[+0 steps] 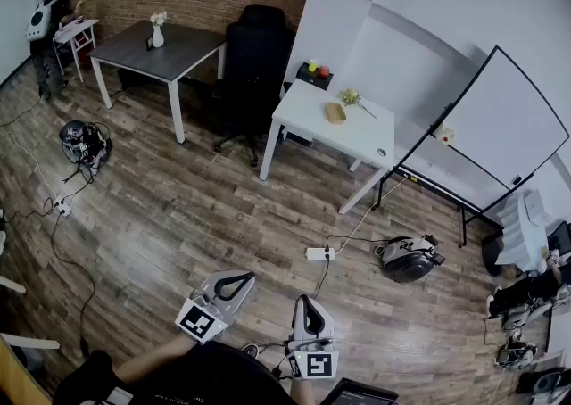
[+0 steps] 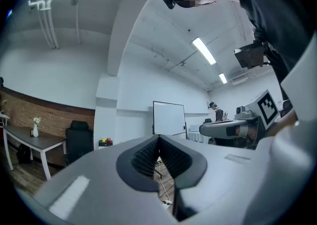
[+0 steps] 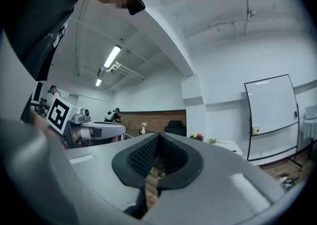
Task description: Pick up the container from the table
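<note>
Left tool (image 1: 243, 280), right tool (image 1: 308, 303) — closed (level, empty)

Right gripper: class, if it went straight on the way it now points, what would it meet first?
Nothing close: the right gripper, shut, points across open floor. Farther on, probably the chair, just left of the white table; depth is unclear.

Head view looks steeply down over the whole room from standing height; both gripper views face level, all sharing the distant whiteboard (image 1: 504, 127).
</note>
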Motion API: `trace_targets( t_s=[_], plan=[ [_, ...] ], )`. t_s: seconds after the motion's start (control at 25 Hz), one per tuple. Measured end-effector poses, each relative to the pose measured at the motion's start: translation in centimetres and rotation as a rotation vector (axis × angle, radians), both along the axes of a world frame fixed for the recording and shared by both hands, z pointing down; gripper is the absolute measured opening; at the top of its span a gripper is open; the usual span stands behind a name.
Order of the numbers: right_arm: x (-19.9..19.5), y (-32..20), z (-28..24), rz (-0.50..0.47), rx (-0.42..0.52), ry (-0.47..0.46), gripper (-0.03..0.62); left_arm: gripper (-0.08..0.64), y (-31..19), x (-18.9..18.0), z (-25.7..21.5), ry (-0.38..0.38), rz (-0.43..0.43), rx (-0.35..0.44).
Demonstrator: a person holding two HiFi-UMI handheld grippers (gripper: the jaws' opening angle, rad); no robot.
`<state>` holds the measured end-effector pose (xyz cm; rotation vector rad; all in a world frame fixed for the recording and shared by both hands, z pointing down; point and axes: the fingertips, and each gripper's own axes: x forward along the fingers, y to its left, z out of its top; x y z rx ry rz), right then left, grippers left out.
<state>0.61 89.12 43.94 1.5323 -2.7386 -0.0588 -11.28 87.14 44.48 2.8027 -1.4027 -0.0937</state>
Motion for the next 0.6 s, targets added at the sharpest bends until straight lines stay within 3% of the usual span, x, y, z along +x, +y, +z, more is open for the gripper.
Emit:
trace_targets(
  t_s=[0.24,0.4,0.6],
  plan=[
    [-4.9,-2.7,0.5,-0.004,0.005,-0.031,0.011,0.002,-2.8,-5.0,1.2,0.003,0.011,-0.013],
    [-7.4,-4.8,1.0,0.050,0.022,-0.003,0.014,0.002,-4.3,-7.9,2.2,0.021,0.044,-0.021],
    [-7.5,-9.9,2.6,0.109,-0.011,0.059,0.014,0.002,-9.3,-7.8,3.1,0.011,0.095,-0.038]
  ],
)
